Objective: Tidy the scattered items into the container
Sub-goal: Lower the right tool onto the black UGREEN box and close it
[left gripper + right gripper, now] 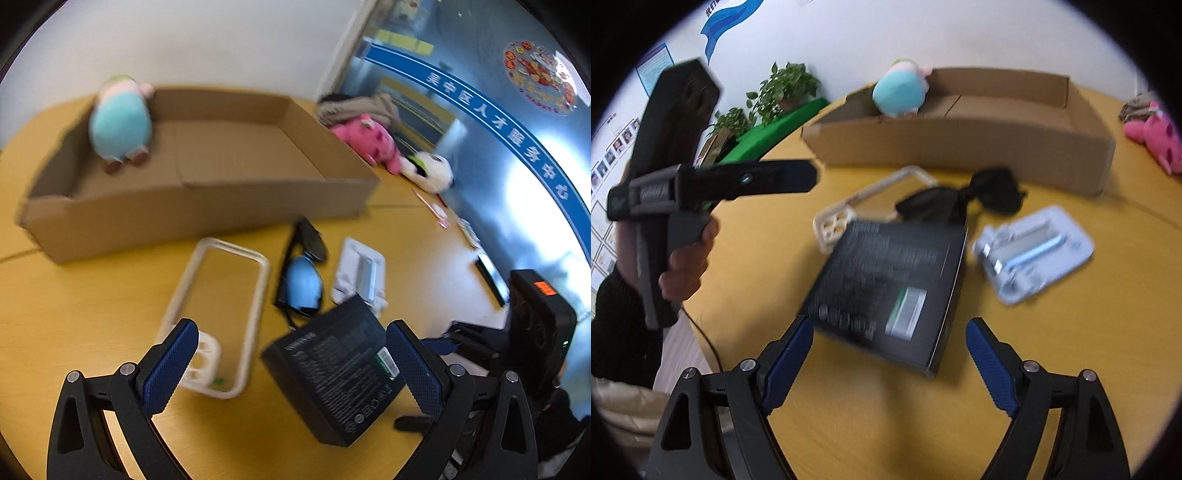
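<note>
Yellow table (849,424) | left claw (291,365) released, empty | right claw (890,365) released, empty

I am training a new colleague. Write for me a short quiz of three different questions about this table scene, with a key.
1. True or false: the cardboard box already holds a plush toy.
2. Which item lies nearest to both grippers? A) black box B) sunglasses C) white packet
3. Fill in: the jaws of the right gripper are ____.

Key
1. True; the teal plush sits in one corner of it.
2. A; the black box lies just ahead of the right gripper and between the fingers of the left gripper, unpressed. The sunglasses and white packet lie farther.
3. Open, holding nothing.
</note>
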The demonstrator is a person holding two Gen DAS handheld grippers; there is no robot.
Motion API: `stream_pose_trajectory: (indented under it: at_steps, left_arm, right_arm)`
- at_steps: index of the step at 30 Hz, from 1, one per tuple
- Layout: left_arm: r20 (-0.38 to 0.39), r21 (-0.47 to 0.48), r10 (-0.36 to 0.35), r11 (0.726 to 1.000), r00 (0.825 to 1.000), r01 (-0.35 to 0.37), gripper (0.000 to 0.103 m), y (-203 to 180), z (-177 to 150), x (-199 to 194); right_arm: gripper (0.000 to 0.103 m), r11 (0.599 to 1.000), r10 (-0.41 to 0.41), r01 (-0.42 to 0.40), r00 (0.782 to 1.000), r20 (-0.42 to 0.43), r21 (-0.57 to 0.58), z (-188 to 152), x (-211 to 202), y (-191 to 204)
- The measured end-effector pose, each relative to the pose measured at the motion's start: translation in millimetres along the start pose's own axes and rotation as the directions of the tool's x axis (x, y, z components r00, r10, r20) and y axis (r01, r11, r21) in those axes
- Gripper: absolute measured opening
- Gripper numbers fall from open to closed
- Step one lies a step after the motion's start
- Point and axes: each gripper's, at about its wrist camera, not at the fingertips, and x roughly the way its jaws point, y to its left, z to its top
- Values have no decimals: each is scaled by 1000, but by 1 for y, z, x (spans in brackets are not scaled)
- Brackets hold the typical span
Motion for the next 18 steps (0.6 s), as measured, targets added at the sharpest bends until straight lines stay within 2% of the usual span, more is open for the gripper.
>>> stream_pose_trajectory:
  at_steps: [3,6,10,18]
  left_arm:
    - [-24,-59,-95,994,995,94,100,7,1,20]
    - [-56,-97,-145,986,988,139,88,12,-2,37]
    - [-86,-148,-156,979,984,142,79,22,-10,51]
    - [-88,-108,-109,989,990,100,73,20,-14,52]
  right_arm:
    - [85,999,28,-28,1000,-4,21,-7,9,-1]
    - [85,1000,15,-15,1000,-12,8,-6,16,0]
    - [86,999,32,-32,999,-19,-4,-1,24,2]
    - [87,999,18,-20,998,-53,-49,0,37,10]
